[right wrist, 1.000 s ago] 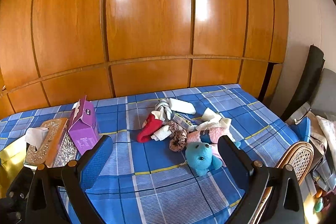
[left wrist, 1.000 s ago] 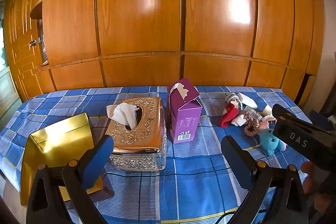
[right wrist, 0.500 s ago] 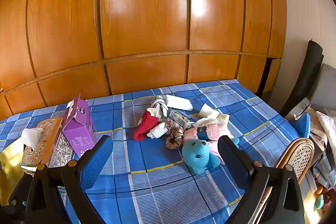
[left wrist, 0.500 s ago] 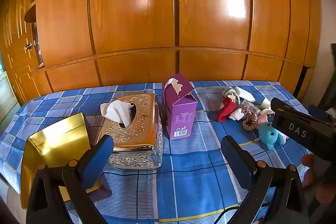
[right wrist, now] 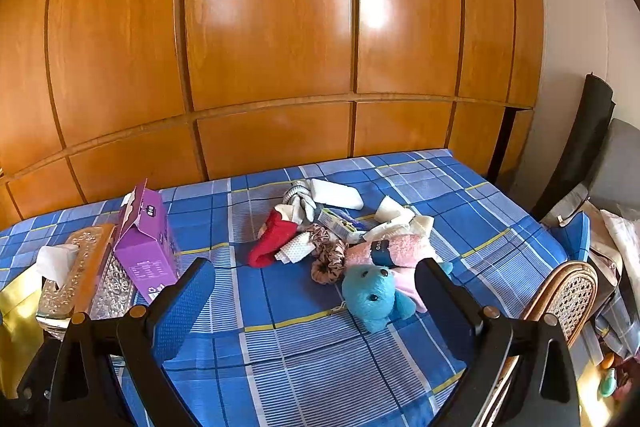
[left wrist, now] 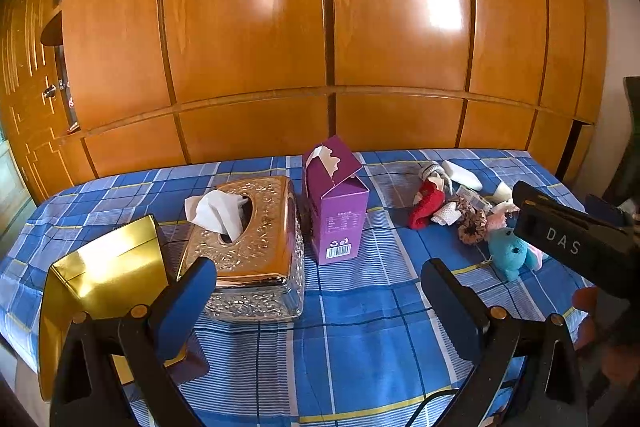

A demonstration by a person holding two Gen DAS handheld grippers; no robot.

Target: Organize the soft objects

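Observation:
A pile of soft things lies on the blue checked tablecloth [right wrist: 280, 347]: a teal plush toy [right wrist: 374, 297], a pink rolled towel [right wrist: 394, 247], a red sock [right wrist: 272, 241], a brown scrunchie [right wrist: 330, 259] and white cloths [right wrist: 336, 193]. The pile also shows at the right of the left wrist view, with the teal plush [left wrist: 510, 253] nearest. My right gripper [right wrist: 316, 299] is open and empty, above the cloth just short of the plush. My left gripper [left wrist: 320, 295] is open and empty, in front of the tissue box.
A gold ornate tissue box [left wrist: 250, 243], a purple carton [left wrist: 338, 215] and a gold box [left wrist: 100, 279] stand at the left. A wooden panelled wall [left wrist: 320, 27] backs the table. A rattan chair [right wrist: 568, 295] and cluttered seating stand at the right edge.
Both cameras have drawn back and up slightly, so the boxes and the soft pile sit a little lower and farther. Both grippers stay open. Nothing on the table has moved.

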